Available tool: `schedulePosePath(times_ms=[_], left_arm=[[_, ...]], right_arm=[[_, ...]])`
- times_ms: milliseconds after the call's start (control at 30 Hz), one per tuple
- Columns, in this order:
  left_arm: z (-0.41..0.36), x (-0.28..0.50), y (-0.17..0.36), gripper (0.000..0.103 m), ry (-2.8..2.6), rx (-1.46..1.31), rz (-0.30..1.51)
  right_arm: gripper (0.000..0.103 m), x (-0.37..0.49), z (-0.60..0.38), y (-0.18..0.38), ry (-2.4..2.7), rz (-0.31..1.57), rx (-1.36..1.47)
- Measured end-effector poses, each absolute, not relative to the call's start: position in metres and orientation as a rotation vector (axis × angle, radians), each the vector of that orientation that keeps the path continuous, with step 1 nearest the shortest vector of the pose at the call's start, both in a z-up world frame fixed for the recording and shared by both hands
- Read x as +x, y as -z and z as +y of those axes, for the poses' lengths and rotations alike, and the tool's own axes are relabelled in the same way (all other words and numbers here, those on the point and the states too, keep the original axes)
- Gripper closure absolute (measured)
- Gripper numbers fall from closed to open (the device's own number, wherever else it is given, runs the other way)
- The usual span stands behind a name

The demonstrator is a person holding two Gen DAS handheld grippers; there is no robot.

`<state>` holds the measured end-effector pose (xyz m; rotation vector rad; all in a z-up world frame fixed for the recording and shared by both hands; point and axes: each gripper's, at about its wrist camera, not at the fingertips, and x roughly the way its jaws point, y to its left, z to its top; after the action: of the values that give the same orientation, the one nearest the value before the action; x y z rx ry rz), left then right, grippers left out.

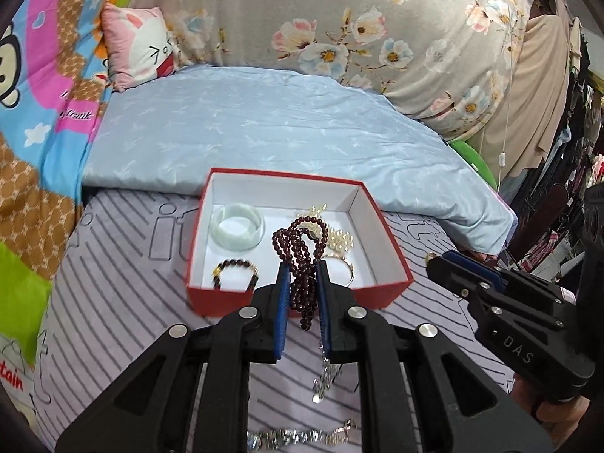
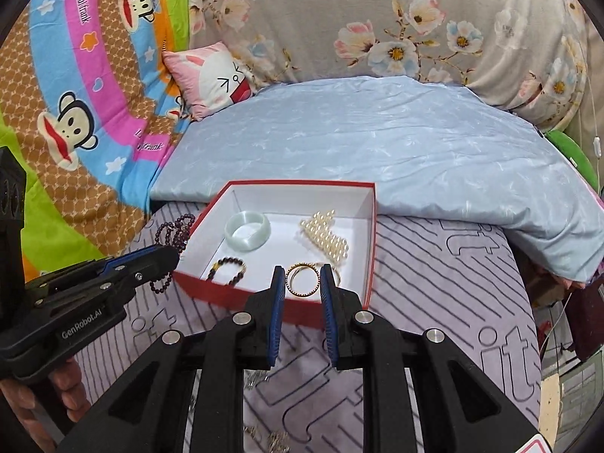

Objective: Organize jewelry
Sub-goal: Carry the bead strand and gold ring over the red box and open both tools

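Carry dark bead strand [image 1: 302, 264] over near red wall of box [image 1: 211, 294]; clear rim before release, lower into bare floor at 6 o'clock of pale bangle [image 1: 237, 228], avoid tangling pearls [image 1: 339, 239].
Left gripper [image 1: 302, 275]: pads nearly together, clamped on strand, loops dangling.
Right gripper [image 2: 302, 283]: narrow gap, nothing between pads; gold ring [image 2: 302, 281] beyond at 12 o'clock, inside box.

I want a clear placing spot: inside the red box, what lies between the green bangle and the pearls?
Bare white box floor separates the green bangle from the pearls, clearest in the right wrist view.
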<state>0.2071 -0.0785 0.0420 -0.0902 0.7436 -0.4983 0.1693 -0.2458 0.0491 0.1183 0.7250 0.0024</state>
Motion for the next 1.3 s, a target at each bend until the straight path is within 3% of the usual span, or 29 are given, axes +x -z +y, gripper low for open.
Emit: schedulePosePath(times_ms=[533,1200,1233,1300], left_arm=[[-0.106,0.276,0.003,0.09,0.486,-0.094,0.826],[-0.111,0.302,0.026,0.088,0.464,-0.082,0.852],[-0.11,0.302,0.026,0.088,0.461,-0.085,0.848],[-0.107,0.303,0.025,0.067,0.45,-0.091,0.844]], right_arm=[[0.086,0.244,-0.251,-0.006,0.001,0.799,0.11],[0.085,0.276,-0.25,0.023,-0.003,0.841,0.113],[0.085,0.277,-0.25,0.023,-0.002,0.839,0.109],[0.079,0.276,-0.248,0.022,0.006,0.822,0.091]])
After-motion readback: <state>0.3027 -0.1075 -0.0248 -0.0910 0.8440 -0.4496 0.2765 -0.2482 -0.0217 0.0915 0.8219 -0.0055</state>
